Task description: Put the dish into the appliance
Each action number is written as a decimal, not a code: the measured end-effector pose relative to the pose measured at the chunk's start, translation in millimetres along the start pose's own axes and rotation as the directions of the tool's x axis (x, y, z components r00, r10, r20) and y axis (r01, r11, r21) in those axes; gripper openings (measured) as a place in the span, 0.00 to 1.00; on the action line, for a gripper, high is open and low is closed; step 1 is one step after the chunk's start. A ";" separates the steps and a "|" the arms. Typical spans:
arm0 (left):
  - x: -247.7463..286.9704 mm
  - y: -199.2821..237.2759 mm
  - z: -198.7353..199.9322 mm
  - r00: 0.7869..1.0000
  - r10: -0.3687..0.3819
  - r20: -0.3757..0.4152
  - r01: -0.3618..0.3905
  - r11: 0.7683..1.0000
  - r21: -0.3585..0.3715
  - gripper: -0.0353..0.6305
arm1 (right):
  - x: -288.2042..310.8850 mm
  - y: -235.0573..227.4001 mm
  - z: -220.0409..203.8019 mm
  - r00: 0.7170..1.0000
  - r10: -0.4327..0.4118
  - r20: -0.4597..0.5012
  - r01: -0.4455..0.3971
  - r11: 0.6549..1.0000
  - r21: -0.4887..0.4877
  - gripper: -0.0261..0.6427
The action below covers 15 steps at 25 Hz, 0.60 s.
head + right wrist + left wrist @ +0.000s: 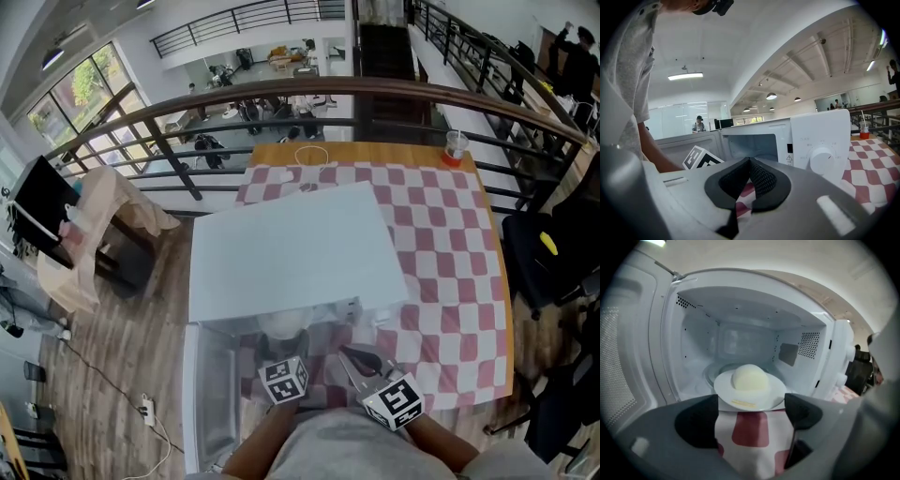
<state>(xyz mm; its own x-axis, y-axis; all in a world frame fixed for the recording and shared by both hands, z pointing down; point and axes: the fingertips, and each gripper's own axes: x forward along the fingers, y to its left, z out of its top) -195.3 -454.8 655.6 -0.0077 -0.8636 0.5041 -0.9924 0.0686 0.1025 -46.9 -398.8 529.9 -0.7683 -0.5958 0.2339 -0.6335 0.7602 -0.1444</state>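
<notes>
White round dish (774, 391) with pale yellow mound (750, 379), inside open microwave (740, 315)

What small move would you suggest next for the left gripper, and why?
Probably nudge the plate onto the turntable: it seems to sit at the microwave's front lip, the left gripper open and clear of it, so the door might catch it.
</notes>
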 end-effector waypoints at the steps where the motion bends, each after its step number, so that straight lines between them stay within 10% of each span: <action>1: 2.2 1.1 1.5 1.000 0.001 0.000 -0.001 1.000 0.005 0.71 | 0.4 -0.3 -0.1 1.000 -0.001 -0.001 0.001 1.000 0.000 0.04; 15: 40.9 15.0 25.9 0.999 0.019 -0.036 -0.017 0.998 0.068 0.65 | 3.4 -0.5 -6.2 1.000 0.001 -0.018 -0.001 1.000 0.002 0.04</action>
<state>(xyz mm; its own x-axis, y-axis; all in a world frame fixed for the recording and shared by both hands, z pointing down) -213.8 -502.0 655.6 -0.0222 -0.8434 0.5368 -0.9982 0.0487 0.0353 -48.6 -399.6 536.7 -0.7674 -0.5901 0.2507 -0.6326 0.7606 -0.1462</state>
